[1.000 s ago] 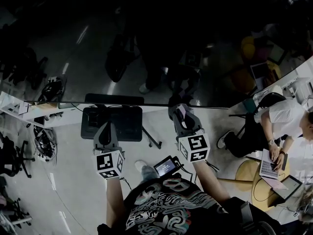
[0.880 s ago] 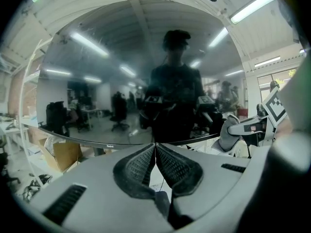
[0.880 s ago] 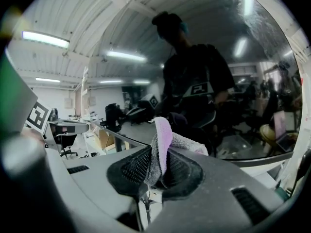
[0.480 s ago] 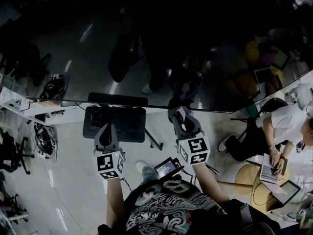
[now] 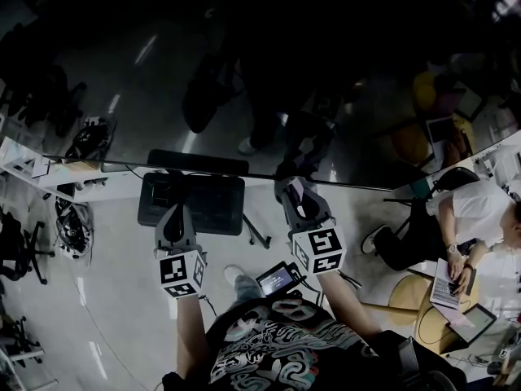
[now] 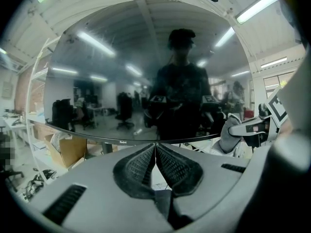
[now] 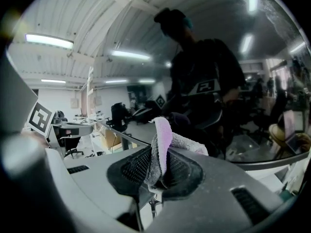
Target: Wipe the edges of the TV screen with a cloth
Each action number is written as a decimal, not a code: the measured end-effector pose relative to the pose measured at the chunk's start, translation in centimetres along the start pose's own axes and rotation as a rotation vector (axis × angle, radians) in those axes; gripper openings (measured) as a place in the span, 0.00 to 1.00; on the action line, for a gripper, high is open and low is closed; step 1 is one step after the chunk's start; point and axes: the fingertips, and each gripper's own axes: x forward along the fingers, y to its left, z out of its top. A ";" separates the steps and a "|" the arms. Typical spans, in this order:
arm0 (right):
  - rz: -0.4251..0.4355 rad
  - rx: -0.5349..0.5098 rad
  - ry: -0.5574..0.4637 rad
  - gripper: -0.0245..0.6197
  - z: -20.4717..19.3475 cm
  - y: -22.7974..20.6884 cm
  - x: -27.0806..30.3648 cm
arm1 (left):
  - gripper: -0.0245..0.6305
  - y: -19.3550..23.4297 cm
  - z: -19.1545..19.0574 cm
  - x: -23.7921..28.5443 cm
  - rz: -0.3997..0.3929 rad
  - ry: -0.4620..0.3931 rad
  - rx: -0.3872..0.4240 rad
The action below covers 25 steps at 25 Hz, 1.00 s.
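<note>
- Gripping a grey-and-pink cloth (image 7: 163, 140), the right gripper (image 7: 160, 168) clamped it by the TV screen's (image 5: 244, 80) bottom edge.
- Left gripper (image 6: 155, 153) hung alongside, jaws pressed together, empty.
- Screen's upper edges ran out of frame.

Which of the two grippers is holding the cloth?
The right gripper: a grey-pink cloth is pinched in its jaws. The left gripper is shut and empty.

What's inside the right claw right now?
The right claw is shut on a grey-pink cloth, its top sticking out. Its lower part is hidden between the pads.
</note>
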 end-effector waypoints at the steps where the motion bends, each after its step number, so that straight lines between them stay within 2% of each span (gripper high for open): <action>1: 0.002 -0.003 0.001 0.17 0.0 0.2 0.2 | 0.07 0.2 0.0 0.0 0.002 0.001 -0.002; 9: 0.030 -0.001 0.005 0.17 0.5 1.2 0.6 | 0.06 0.6 0.1 -0.8 0.019 0.004 -0.010; 25: 0.032 -0.012 0.019 0.17 0.5 4.5 3.1 | 0.07 4.5 -0.9 -0.4 0.020 -0.002 -0.035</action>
